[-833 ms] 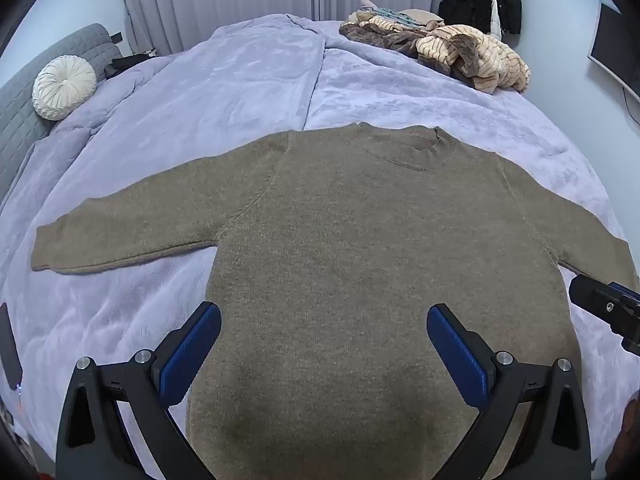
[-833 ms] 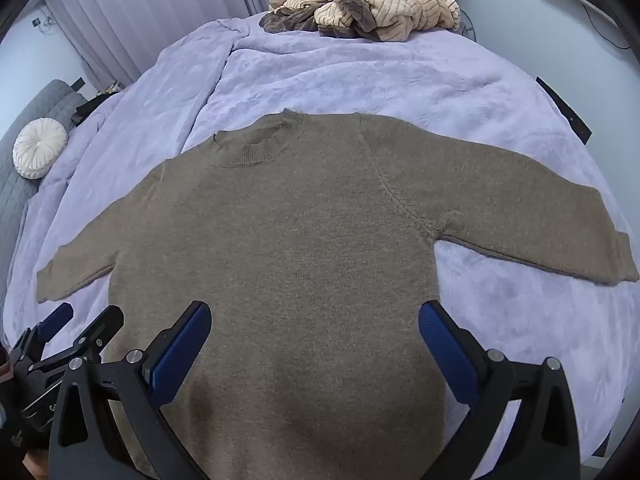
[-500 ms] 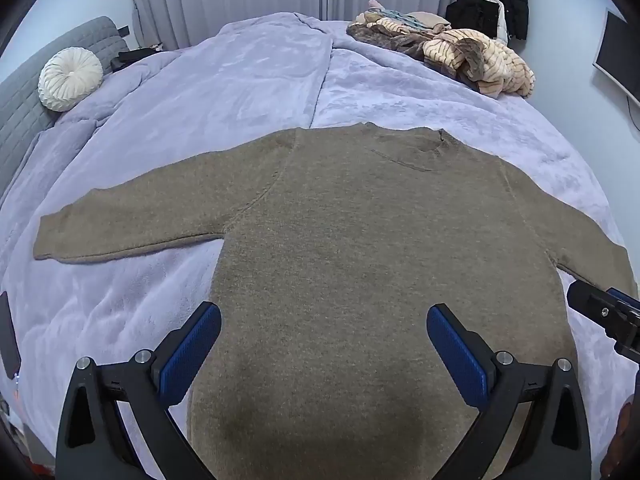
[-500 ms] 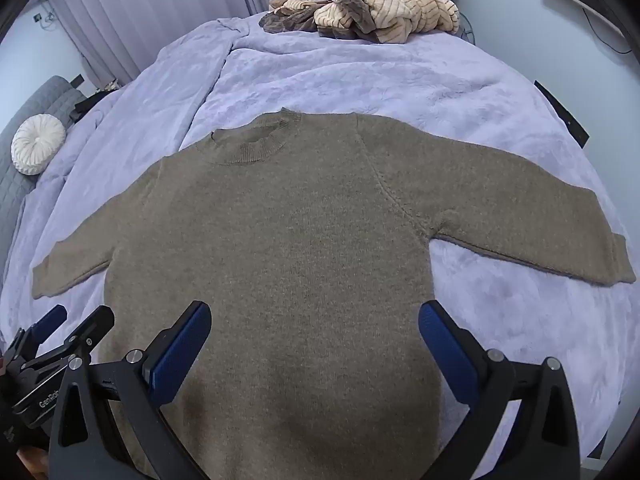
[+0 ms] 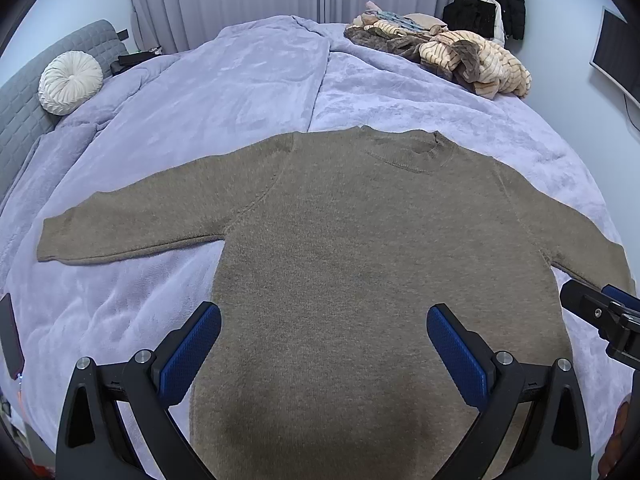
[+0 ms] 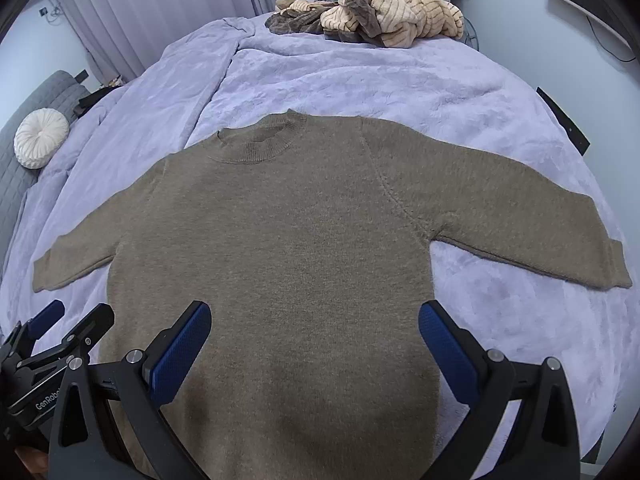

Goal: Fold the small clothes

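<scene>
A brown sweater (image 5: 352, 248) lay flat and face up on the lavender blanket (image 5: 224, 92), its long axis running from the hem at six o'clock to the collar (image 5: 408, 152) at twelve, with both sleeves spread sideways. The left gripper (image 5: 324, 344) hung above the lower body with its jaws wide apart and nothing between the blue pads. The right gripper (image 6: 316, 340) hung likewise, wide and empty, above the same lower part. From the left gripper, the left sleeve (image 5: 132, 224) stretched out toward ten o'clock; from the right gripper, the right sleeve (image 6: 520, 216) ran toward two o'clock. Each sleeve therefore lay nearer its own side's gripper, so a first inward fold would likely fall to that hand. A heap of other clothes (image 5: 444, 56) sat well apart at the far edge.
</scene>
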A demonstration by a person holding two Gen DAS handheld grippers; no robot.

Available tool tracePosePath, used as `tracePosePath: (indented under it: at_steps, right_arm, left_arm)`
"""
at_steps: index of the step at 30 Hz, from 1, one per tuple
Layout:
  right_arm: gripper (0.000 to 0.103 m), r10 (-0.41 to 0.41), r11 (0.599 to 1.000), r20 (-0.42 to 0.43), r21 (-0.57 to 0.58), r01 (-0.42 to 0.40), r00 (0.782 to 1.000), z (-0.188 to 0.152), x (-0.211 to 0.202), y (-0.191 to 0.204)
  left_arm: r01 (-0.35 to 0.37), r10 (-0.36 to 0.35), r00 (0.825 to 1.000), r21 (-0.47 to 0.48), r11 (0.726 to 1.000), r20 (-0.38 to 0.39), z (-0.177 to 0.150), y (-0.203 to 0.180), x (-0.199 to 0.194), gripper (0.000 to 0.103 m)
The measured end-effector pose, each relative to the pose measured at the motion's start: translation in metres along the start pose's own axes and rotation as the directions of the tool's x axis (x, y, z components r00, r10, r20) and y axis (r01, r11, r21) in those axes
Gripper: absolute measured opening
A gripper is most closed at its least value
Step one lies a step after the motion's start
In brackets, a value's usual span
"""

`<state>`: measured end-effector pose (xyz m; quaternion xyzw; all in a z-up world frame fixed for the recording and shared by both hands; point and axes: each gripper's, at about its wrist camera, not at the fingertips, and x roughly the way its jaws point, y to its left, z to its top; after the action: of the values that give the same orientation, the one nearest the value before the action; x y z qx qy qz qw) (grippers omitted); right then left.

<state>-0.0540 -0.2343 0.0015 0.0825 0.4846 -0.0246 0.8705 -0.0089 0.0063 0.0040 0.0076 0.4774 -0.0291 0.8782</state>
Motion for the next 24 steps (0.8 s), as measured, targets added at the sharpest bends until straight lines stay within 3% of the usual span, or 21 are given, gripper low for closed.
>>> tracePosePath:
  at_steps: [24]
  right_arm:
    - [0.103,0.001,1.000,0.000,-0.005,-0.001,1.000,-0.0014,-0.0014,0.0009]
  left_arm:
    - [-0.001,0.001,1.000,0.002,1.000,0.005,-0.0002,-0.0028,-0.0057,0.103]
